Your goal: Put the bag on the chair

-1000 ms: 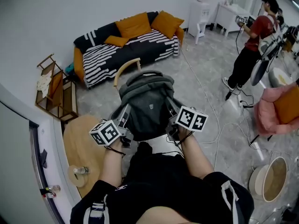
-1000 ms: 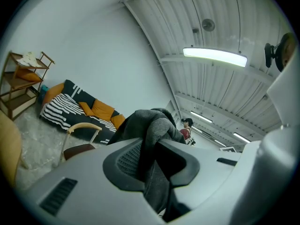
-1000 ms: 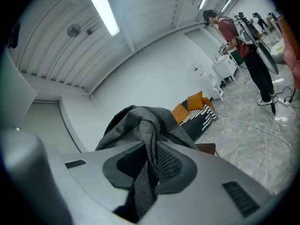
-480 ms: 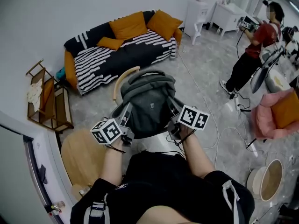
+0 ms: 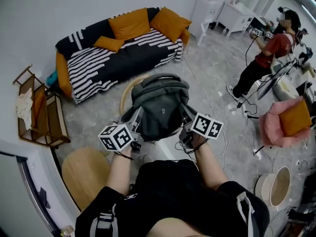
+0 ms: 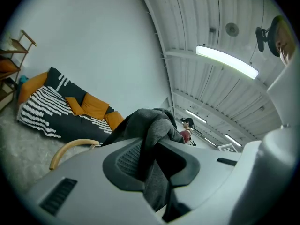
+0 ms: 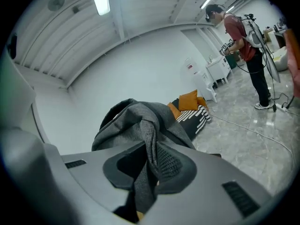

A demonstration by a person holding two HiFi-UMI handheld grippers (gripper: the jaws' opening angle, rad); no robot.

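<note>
Two tongs: one in each of the person's hands, both gripping one grey bag from its near side.
Left tongs: clamped on a fold of the bag's grey fabric, which is pinched between the two pads.
Right tongs: closing on another bunched fold of the same fabric, with the pads pressing on it.
Bag: held upright between the two tongs, its top handle pointing to the far side. It is directly over the chair; whether it touches the seat cannot be told.
Chair: only its curved wooden back shows, just beyond the bag's left edge.
Far left: a black-and-white striped sofa with orange cushions, against the wall.
Far right: another person in a red top, standing on the grey floor.
Near left: a round wooden surface.
</note>
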